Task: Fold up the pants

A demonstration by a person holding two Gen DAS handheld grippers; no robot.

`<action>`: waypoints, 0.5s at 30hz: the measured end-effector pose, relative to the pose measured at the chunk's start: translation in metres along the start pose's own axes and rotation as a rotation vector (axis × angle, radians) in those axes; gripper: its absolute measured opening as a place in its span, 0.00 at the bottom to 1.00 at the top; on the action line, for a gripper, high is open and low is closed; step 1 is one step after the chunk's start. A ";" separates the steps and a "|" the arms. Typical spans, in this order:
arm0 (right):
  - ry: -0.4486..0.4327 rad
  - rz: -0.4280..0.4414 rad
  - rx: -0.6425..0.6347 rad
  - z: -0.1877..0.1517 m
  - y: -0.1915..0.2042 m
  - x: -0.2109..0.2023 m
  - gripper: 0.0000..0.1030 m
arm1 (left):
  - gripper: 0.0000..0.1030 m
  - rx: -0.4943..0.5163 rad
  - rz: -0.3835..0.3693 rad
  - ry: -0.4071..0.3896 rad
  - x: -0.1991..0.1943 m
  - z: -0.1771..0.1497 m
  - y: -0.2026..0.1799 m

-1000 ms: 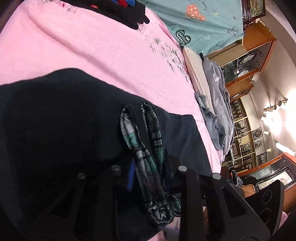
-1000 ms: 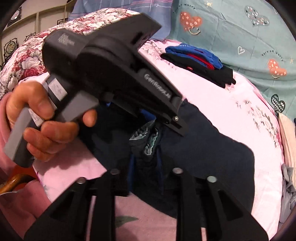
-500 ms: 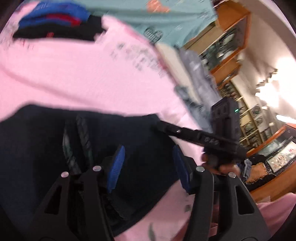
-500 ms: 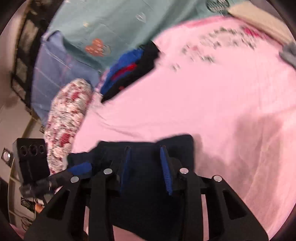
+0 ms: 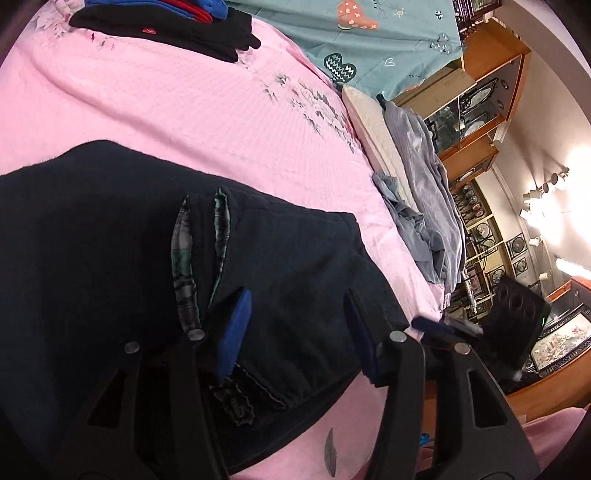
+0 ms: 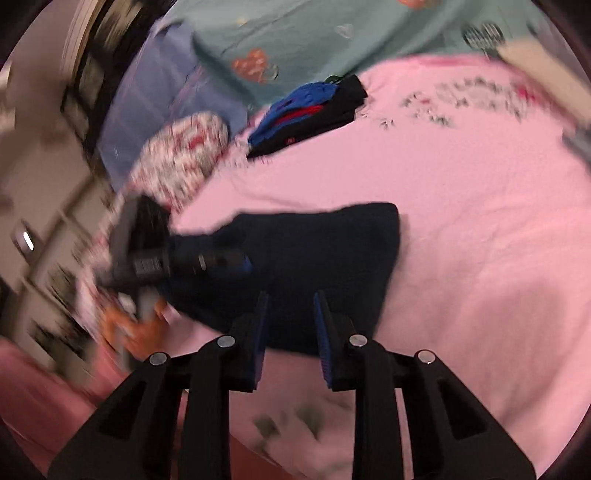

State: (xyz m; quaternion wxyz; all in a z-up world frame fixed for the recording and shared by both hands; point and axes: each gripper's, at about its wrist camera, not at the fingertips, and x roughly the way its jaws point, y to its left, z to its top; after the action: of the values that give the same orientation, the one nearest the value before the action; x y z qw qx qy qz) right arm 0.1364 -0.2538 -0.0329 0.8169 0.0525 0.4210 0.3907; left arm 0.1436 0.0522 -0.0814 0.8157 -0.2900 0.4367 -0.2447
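Note:
Dark navy pants (image 5: 110,258) lie folded on the pink bed sheet (image 5: 184,110), with plaid lining (image 5: 183,251) showing at the waistband. My left gripper (image 5: 297,325) is open just above the waist end, its blue pads (image 5: 232,332) apart with nothing pinched. In the blurred right wrist view the pants (image 6: 325,254) form a dark block. My right gripper (image 6: 291,317) hovers over their near edge, jaws closing with no cloth between the pads. The left gripper (image 6: 236,264) shows at the pants' left end. The right gripper's body (image 5: 517,321) sits at the bed's right edge.
A stack of folded black, blue and red clothes (image 5: 166,22) (image 6: 310,110) lies at the far side of the bed. A teal heart-print cover (image 5: 369,37) hangs behind. Crumpled grey garments (image 5: 424,206) line the right edge. A floral pillow (image 6: 184,155) and wooden cabinets (image 5: 487,92) stand around.
My left gripper let go of the plaid waistband and opened. The right gripper swung from beside the left one to the other side of the pants, rolling, its jaws narrowing.

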 end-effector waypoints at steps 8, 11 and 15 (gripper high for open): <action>0.046 -0.171 -0.080 -0.027 0.009 0.019 0.32 | 0.52 0.001 0.000 -0.002 0.001 0.000 0.000; 0.047 -0.152 -0.087 -0.026 0.013 0.023 0.38 | 0.52 -0.003 -0.003 -0.005 0.002 0.001 0.000; 0.038 -0.170 -0.128 -0.024 0.022 0.028 0.39 | 0.52 0.000 -0.002 -0.007 0.003 0.000 -0.001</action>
State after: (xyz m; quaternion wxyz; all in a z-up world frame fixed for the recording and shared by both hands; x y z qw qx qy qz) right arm 0.1152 -0.2251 -0.0569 0.8406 -0.0432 0.4135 0.3472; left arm 0.1447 0.0500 -0.0825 0.8170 -0.2914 0.4334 -0.2444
